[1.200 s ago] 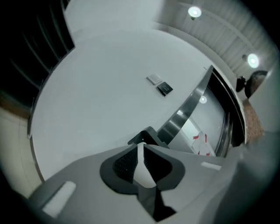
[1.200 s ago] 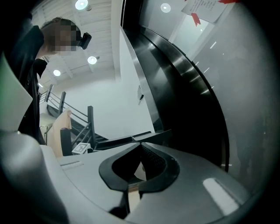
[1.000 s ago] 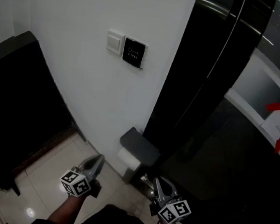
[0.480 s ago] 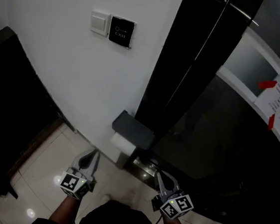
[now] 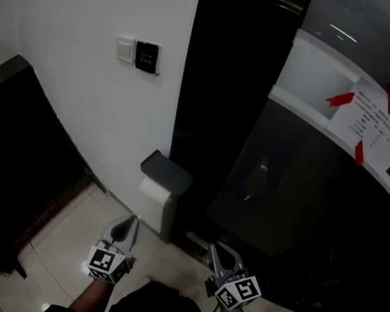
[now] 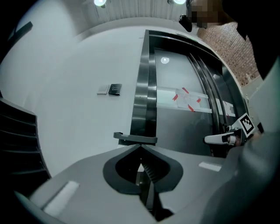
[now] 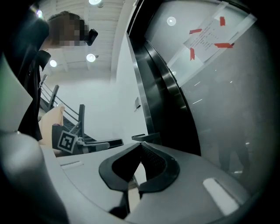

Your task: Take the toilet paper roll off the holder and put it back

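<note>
roll (image 5: 153,190): white toilet paper, sitting on the holder
roll pose: axis level, along the wall (image 5: 82,104), tucked under the holder's top; only front face shows
holder (image 5: 167,170): dark grey, flat top plate slightly tilted, side piece running down at right of roll
holder place: fixed low on white wall, just beside black door frame (image 5: 217,84), above pale tiled floor (image 5: 81,233)

Left gripper (image 5: 130,223) and right gripper (image 5: 214,249) shifted right (holder (image 5: 167,172) now further left)
</note>
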The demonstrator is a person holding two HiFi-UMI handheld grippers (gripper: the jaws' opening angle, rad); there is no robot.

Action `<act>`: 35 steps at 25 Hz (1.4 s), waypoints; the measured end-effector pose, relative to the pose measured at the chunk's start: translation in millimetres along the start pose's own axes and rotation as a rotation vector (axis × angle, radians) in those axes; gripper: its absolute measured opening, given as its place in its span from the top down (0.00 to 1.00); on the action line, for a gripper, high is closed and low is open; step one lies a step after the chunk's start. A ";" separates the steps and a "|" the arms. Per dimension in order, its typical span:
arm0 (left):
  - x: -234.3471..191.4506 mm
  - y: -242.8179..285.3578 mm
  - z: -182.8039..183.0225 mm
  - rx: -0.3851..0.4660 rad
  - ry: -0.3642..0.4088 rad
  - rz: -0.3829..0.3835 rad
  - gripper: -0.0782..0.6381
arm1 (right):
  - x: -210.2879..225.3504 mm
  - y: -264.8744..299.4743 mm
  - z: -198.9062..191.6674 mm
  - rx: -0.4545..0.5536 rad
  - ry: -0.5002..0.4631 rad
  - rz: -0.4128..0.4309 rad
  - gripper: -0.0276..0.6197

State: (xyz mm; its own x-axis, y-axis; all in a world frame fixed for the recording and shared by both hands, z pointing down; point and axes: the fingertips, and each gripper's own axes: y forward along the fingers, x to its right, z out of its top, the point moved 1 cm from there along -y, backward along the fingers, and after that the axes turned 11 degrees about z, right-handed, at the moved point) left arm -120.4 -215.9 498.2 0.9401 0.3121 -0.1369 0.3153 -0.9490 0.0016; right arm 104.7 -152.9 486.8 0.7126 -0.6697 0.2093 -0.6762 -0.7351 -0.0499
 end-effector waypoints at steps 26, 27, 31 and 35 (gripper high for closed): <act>171.0 -237.2 -2.0 0.010 -0.043 0.081 0.89 | -98.6 -231.7 -34.3 0.016 0.139 0.070 0.94; 167.6 -242.0 -3.0 0.013 -0.041 0.080 0.89 | -103.8 -232.4 -33.7 0.019 0.133 0.066 0.94; 146.6 -263.0 -1.6 0.009 -0.042 0.090 0.89 | -128.9 -226.4 -29.8 0.020 0.108 0.054 0.94; 107.0 -290.3 7.7 0.015 -0.045 0.150 0.89 | -161.1 -207.8 -32.4 -0.003 0.076 0.084 0.94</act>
State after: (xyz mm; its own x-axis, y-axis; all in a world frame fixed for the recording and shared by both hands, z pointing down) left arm -112.3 92.6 475.5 0.9695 0.1652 -0.1810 0.1698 -0.9854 0.0103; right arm 124.2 111.2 495.0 0.6374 -0.7185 0.2783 -0.7333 -0.6766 -0.0672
